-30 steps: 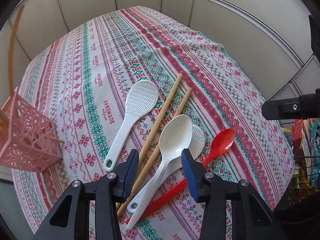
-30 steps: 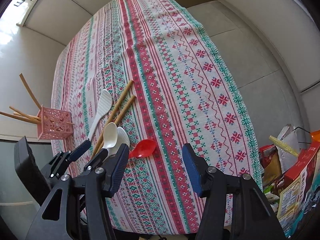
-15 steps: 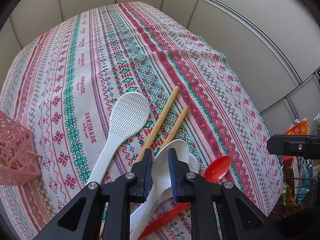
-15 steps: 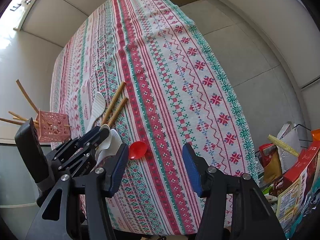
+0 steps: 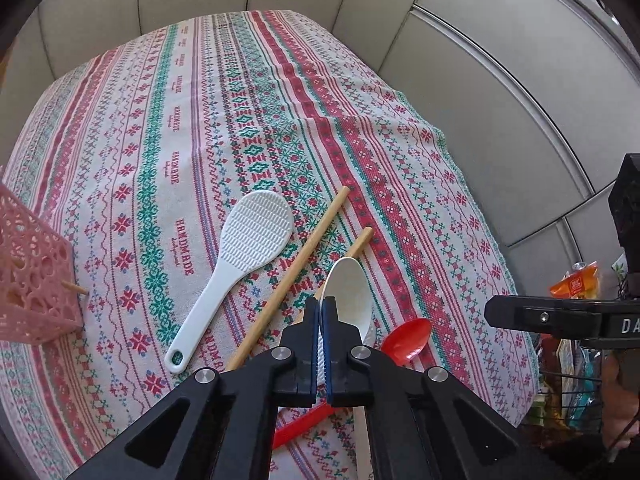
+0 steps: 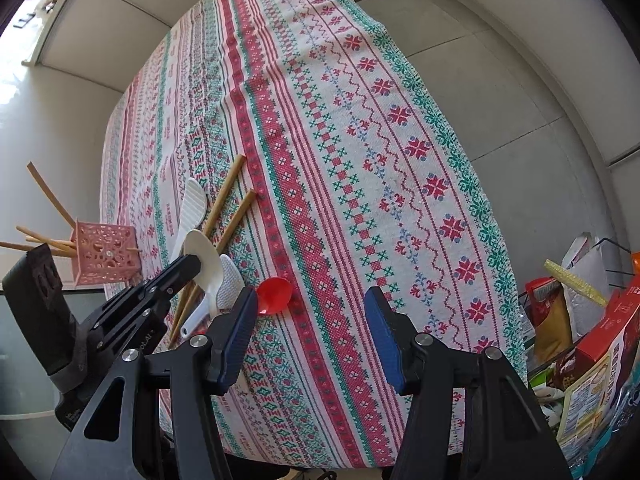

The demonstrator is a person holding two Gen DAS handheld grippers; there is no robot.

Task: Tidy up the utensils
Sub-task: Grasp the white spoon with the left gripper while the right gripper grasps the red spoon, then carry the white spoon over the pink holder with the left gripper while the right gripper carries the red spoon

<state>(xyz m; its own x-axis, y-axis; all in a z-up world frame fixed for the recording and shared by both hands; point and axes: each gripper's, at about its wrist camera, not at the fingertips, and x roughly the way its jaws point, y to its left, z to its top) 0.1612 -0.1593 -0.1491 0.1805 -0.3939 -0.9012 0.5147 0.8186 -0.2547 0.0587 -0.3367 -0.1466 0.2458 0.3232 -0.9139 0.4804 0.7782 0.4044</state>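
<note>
Patterned table [image 6: 360, 128] w/ utensils | your left hand-held gripper [image 5: 320, 314] clenched on white spoon [image 5: 350, 296] handle | your right hand-held gripper [image 6: 310, 336] released, jaws wide over cloth

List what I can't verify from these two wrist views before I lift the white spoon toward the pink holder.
- Left wrist view: the white spoon handle is hidden between the left gripper fingers.
- Left wrist view: the red spoon handle runs under the gripper body.
- Left wrist view: the pink holder is cut off by the left edge, its opening unseen.
- Right wrist view: the second rice paddle is mostly covered by the white spoon and by the open right gripper.
</note>
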